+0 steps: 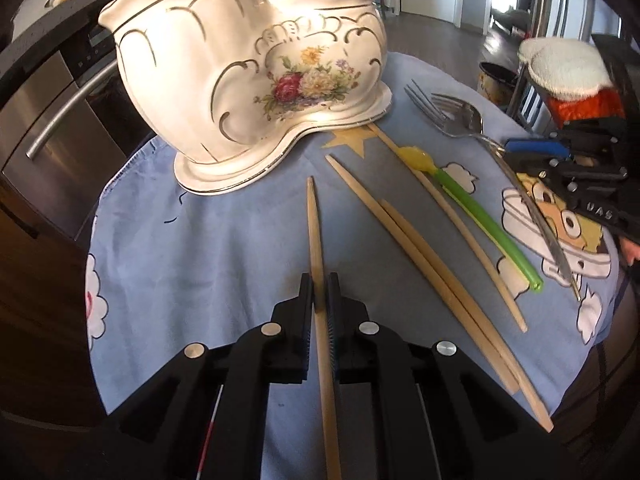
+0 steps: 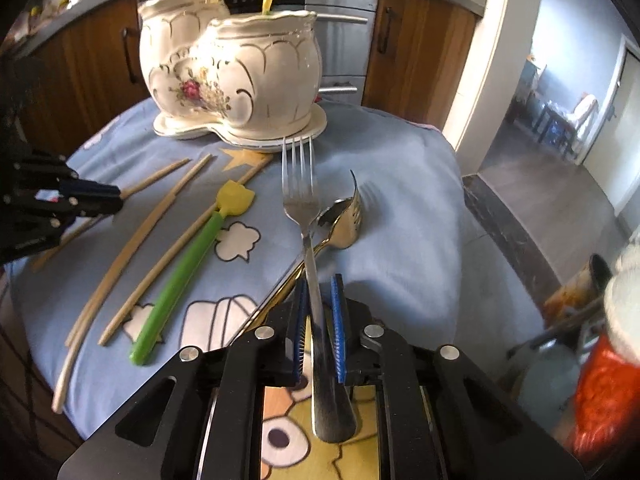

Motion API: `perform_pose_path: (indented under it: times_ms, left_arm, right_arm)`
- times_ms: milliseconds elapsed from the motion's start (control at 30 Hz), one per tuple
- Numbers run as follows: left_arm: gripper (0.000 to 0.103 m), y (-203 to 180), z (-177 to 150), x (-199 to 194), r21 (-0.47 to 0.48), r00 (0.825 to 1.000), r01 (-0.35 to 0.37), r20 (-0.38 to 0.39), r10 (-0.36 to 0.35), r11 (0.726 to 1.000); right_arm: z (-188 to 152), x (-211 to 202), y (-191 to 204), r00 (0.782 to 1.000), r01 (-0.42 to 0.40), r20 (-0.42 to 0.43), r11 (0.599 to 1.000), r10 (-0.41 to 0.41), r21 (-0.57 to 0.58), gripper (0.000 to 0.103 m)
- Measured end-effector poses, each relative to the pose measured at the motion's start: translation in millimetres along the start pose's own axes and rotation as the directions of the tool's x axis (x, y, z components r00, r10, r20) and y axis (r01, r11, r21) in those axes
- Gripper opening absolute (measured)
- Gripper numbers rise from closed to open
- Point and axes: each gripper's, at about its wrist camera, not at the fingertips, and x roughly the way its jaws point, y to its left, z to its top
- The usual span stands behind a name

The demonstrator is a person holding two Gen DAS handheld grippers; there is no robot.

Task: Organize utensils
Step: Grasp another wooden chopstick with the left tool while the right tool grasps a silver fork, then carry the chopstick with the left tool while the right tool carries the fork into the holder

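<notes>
While a chopstick (image 1: 316,248) is clamped between the closed left gripper (image 1: 320,292) over the cloth (image 1: 224,248), three more chopsticks (image 1: 420,264) are seen lying beside it, near the holder (image 1: 224,80). Seen from the right wrist, a fork (image 2: 306,216) is gripped by the right gripper (image 2: 320,300), its tines pointed toward the holder (image 2: 248,76).
</notes>
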Motion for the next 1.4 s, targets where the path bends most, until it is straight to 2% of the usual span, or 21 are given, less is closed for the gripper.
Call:
perform_pose_path:
  times_ms: [200,500,733,1033,1233,1400]
  left_arm:
    - [0.007,8,-3,-2,-0.015,0.999,0.033,0.026,-0.033,0.999]
    - [0.006,22,-15,-20,-0.017,0.995,0.049,0.086,-0.048,0.999]
    - [0.006,24,-25,-26,0.004,0.995,0.057,0.081,-0.057,0.998]
    - [0.006,25,-30,-28,0.009,0.995,0.07,0.066,-0.07,0.998]
    - [0.006,27,-31,-25,-0.008,0.996,0.082,0.047,-0.081,0.997]
    - [0.006,24,-29,-27,0.001,0.996,0.08,0.049,-0.08,0.997]
  right_arm:
    - [-1,0,1,0.999,-0.016,0.032,1.0,0.016,-0.005,0.008]
    - [0,-25,0,0.992,-0.016,0.127,1.0,0.013,0.019,0.003]
    - [4,-7,7,0.999,-0.006,0.033,1.0,0.007,-0.012,0.003]
    - [12,7,6,0.999,0.025,-0.031,0.999,-0.026,-0.028,0.003]
    - [16,10,5,0.999,0.003,-0.032,0.999,-0.005,-0.039,0.003]
    - [14,-1,2,1.0,0.006,0.027,1.0,-0.006,-0.015,0.003]
